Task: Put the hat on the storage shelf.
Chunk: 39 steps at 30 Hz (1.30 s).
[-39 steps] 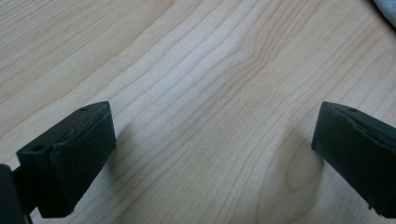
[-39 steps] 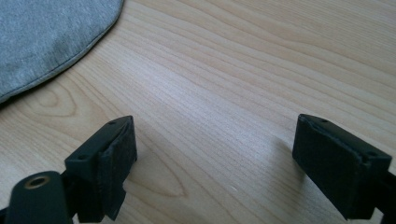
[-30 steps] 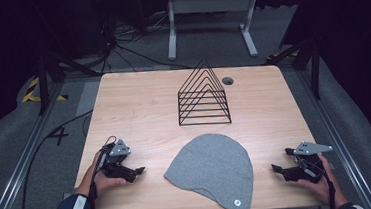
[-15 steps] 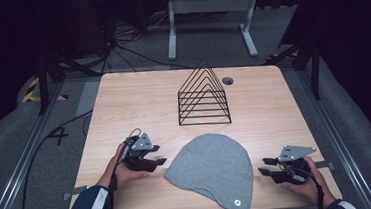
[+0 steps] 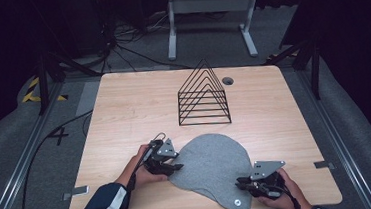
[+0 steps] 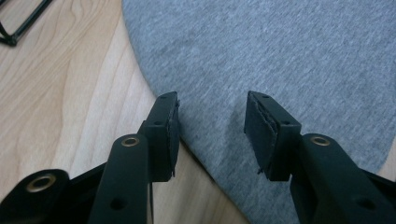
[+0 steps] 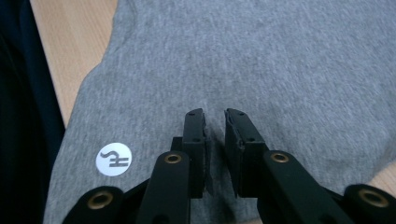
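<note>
The left tongs (image 6: 212,135) gaped wide over the grey hat's (image 5: 213,165) edge, while the right tongs (image 7: 215,140) stood nearly closed, pinching its cloth.

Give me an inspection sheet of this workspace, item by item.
Surface: light wooden table, round hole near far edge.
Job's things: flat grey knit beanie with a white round logo patch; black wire triangular rack standing behind it.
Clutter: nothing seen.
Grippers: left gripper open, jaws straddling the beanie's edge; right gripper nearly closed, pinching a fold of fabric.
Cables: black cable trailing off the table's left side.
Surroundings: dark floor, white metal stand.
</note>
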### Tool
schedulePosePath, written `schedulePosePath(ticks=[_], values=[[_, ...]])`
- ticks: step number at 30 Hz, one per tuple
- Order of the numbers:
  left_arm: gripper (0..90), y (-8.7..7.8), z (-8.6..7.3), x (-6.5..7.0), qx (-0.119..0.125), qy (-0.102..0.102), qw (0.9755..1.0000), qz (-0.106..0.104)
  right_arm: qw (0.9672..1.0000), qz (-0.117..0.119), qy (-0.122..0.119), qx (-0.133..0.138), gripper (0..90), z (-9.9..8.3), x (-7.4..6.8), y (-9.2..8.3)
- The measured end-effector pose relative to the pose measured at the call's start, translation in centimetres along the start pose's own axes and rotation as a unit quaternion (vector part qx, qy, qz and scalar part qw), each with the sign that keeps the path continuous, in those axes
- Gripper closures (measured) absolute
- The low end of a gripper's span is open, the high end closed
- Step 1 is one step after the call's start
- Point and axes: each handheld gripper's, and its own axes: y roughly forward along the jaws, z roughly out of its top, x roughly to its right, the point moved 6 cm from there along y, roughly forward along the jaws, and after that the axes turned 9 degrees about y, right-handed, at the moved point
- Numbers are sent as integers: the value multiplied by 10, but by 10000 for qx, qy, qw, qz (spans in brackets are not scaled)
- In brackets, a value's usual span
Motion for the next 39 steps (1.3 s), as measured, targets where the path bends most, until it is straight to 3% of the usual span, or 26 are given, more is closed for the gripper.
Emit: schedulePosePath(ticks=[3, 4, 6, 9, 15, 17, 19, 20, 23, 26, 27, 28, 33, 36, 39], values=[[557, -5, -1, 14, -149, 23, 9998, 137, 9997, -259, -18, 17, 774, 3, 11, 1], [558, -5, -1, 14, -149, 23, 9998, 137, 9997, -259, -18, 17, 774, 3, 11, 1], [559, -8, -4, 23, -144, -177, 9996, 178, 9994, -306, 133, 74, 769, 5, 25, 2], [559, -11, -4, 37, -184, -227, 9991, 319, 9992, -338, 194, 97, 736, 9, 37, 4], [554, -12, -2, 50, -244, -164, 9992, 261, 9988, -410, 261, 69, 688, 13, 48, 5], [497, -12, -2, 50, -228, -186, 9993, 227, 9983, -506, 306, 13, 620, 15, 52, 5], [479, -14, 1, 45, -78, -230, 9995, 217, 9981, -517, 330, -3, 607, 16, 54, 5], [473, -16, 3, 40, 48, -344, 9991, 238, 9977, -561, 369, 17, 578, 18, 56, 4], [383, -19, 8, 17, 246, -688, 9960, 509, 9959, -676, 581, 183, 503, 27, 68, -1], [320, -13, 7, -2, 192, -892, 9942, 576, 9944, -722, 749, 185, 462, 35, 79, 1], [300, -13, 7, -2, 192, -892, 9942, 576, 9937, -794, 773, 173, 447, 39, 84, 5], [280, -5, 4, -10, 15, -1069, 9928, 532, 9935, -758, 838, 166, 444, 41, 87, 8], [251, 6, 6, -23, -20, -1079, 9925, 578, 9925, -727, 979, 20, 402, 47, 96, 22], [237, 14, 9, -30, 44, -1256, 9910, 466, 9918, -678, 1084, 33, 370, 52, 99, 31], [223, 21, 12, -32, -80, -1114, 9922, 561, 9918, -756, 1024, -69, 294, 56, 97, 40]])
